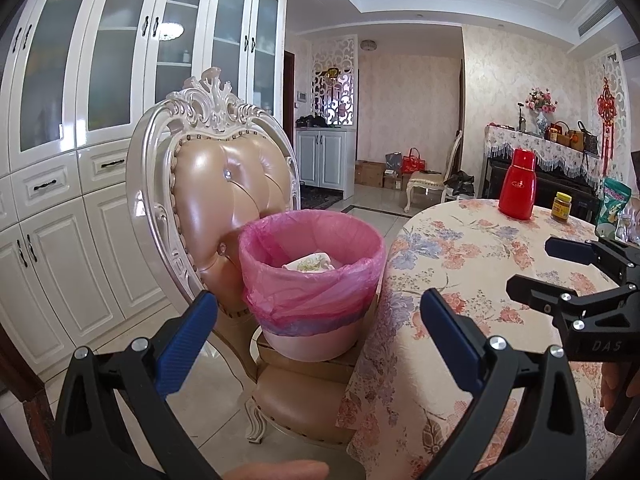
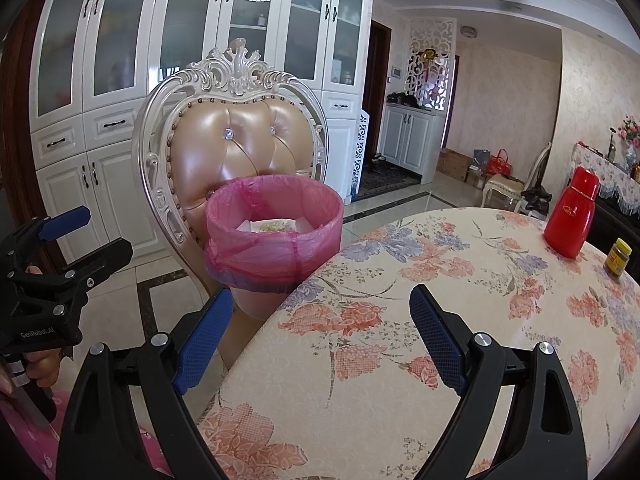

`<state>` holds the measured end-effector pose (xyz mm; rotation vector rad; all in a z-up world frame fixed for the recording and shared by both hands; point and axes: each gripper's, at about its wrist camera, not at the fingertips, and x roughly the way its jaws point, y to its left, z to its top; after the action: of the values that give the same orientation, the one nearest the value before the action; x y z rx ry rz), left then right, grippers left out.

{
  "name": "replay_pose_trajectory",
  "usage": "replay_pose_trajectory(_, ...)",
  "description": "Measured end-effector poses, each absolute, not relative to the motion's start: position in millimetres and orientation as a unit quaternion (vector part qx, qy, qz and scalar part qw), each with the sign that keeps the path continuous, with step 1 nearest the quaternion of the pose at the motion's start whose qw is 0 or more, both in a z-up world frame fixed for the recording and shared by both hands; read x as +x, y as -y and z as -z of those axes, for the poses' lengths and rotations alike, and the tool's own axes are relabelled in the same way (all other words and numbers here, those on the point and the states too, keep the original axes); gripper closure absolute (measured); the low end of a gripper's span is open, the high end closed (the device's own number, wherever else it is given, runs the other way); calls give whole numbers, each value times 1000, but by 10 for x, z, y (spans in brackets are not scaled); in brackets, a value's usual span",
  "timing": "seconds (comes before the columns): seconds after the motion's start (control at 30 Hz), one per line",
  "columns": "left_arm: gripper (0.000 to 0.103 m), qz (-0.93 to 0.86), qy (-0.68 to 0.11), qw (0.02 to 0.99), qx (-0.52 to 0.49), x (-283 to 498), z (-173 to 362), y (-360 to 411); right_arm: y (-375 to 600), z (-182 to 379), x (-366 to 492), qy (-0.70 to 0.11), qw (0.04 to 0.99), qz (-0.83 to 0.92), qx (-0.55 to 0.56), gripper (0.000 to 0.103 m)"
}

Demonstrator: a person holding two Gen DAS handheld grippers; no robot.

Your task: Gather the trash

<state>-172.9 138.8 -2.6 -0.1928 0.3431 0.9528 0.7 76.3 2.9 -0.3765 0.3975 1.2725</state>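
Hovering wide open, the left gripper (image 1: 318, 334) has nothing between its blue pads, and the pink-lined bin (image 1: 312, 280) sits framed between its fingers, dead ahead and a little below. Over on the other side, the right gripper (image 2: 320, 338) is spread just as wide and just as empty, poised above the near edge of the floral tablecloth (image 2: 420, 320). From its camera the bin lies ahead and off to the left, partly behind the table's rim.

That bin stands on a low box on the seat of the ornate chair (image 1: 224, 184), pulled up just beside the round table. Inside the liner there's a pale folded item with a flowery print (image 1: 308, 263), a tissue pack or wrapper perhaps; it's too small to call.

So where's the next piece of trash? Nothing loose shows on the near cloth. Well across the table stand a red flask (image 1: 517, 186), a small yellow-labelled jar (image 1: 561, 207) and a green packet (image 1: 614, 206) at the far right edge. If any of those is the target, my read is the right hand is better placed to reach, while the left stays nearer the bin for the drop.
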Motion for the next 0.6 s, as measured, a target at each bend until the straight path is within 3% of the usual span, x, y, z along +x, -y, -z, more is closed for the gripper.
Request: replay_pose_trajectory(0.6,5,-449,-171,871,-98,-1724,50,-1415,-777,-30,-21,-185,767,-588,-178,18)
